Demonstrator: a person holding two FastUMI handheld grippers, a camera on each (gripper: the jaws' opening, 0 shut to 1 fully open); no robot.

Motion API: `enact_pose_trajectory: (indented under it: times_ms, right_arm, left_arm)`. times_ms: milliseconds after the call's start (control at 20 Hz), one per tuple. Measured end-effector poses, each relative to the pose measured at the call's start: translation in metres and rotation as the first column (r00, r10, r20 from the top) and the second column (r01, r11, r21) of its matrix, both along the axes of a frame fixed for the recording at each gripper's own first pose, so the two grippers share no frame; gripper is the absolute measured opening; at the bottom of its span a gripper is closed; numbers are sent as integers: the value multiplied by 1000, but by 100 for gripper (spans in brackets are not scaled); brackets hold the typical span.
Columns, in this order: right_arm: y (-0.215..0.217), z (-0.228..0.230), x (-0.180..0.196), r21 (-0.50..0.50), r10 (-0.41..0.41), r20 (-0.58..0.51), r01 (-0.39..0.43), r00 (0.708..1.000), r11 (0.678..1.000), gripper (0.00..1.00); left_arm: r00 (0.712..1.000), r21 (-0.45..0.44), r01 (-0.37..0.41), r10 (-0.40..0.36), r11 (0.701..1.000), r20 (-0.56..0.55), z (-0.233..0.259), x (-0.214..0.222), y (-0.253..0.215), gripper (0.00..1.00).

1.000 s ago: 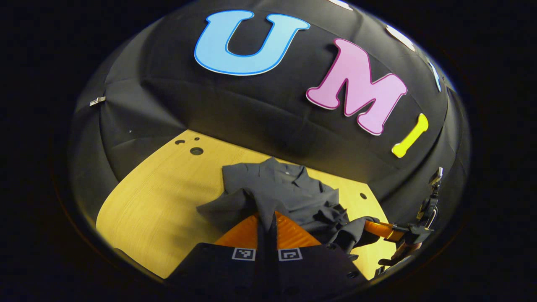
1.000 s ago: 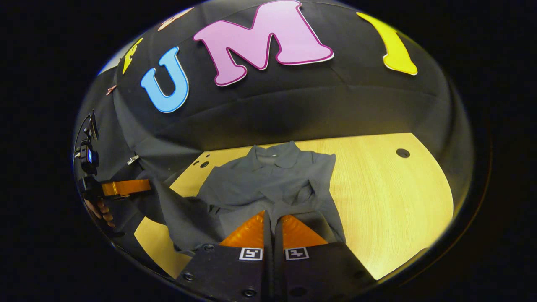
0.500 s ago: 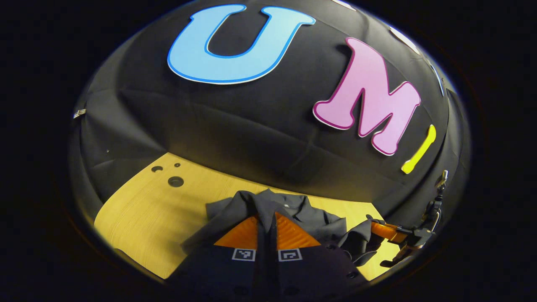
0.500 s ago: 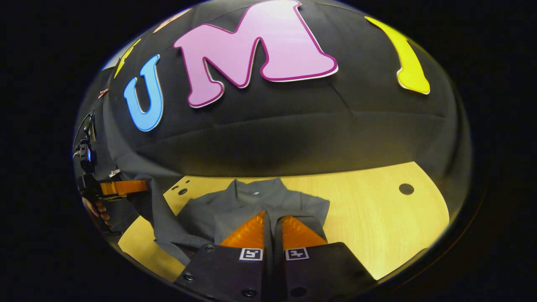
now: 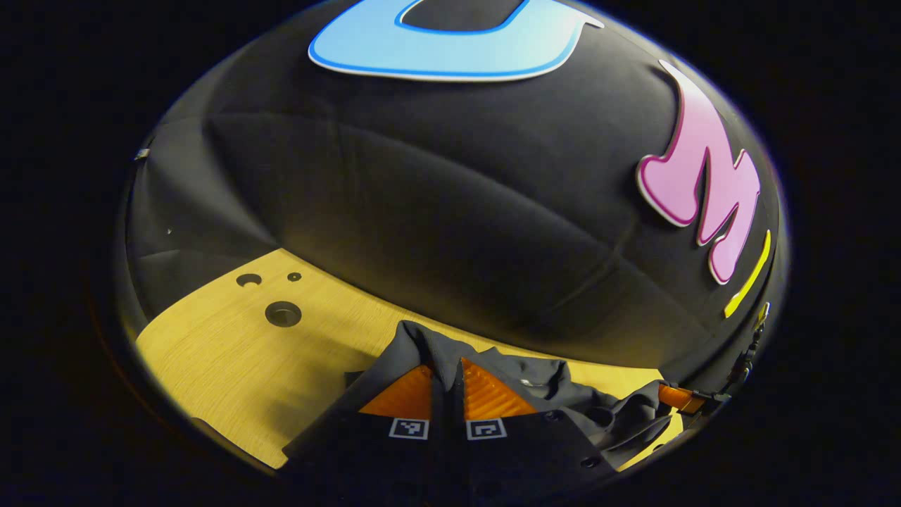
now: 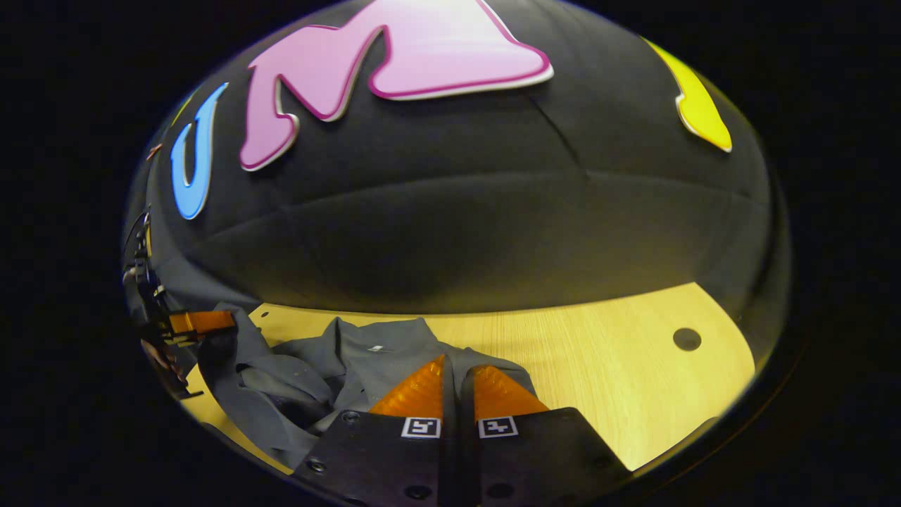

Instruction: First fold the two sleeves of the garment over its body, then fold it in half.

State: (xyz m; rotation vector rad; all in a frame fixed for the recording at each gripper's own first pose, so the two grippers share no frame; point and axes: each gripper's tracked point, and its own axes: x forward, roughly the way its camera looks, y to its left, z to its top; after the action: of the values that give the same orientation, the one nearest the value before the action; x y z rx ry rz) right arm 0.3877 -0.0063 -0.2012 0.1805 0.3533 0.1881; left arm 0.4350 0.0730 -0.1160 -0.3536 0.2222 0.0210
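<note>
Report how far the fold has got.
Done: a sleeve looks folded over the garment, though bunched cloth leaves it unclear. In hand: the left gripper and right gripper, each shut on fabric, carry an edge toward the collar over the table. Left: lay it down, release.

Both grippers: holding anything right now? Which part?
Both are shut on the dark garment. Left gripper and right gripper each pinch a fold of its fabric; which edge or hem cannot be told.
</note>
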Motion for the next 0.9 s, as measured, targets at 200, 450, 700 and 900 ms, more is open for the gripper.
enact_pose_trajectory:
  times_ms: [200, 450, 700, 900]
  right_arm:
    - [-8, -5, 0, -31, -35, -18, 34, 999, 999, 19]
    - [-16, 40, -19, -68, -35, 56, 39, 998, 997, 87]
    - [-29, 95, -81, -147, -53, 135, 73, 989, 986, 99]
    - [-17, 131, -161, -154, -48, 172, 75, 984, 985, 99]
  left_arm:
    - [994, 123, -57, 67, 991, -86, -23, -3, 15, 17]
    - [996, 92, -80, 83, 993, -26, 18, -36, 11, 59]
    - [994, 169, -101, 91, 980, 63, 66, -122, 12, 95]
    - [990, 258, -118, 94, 959, 104, 87, -232, 20, 96]
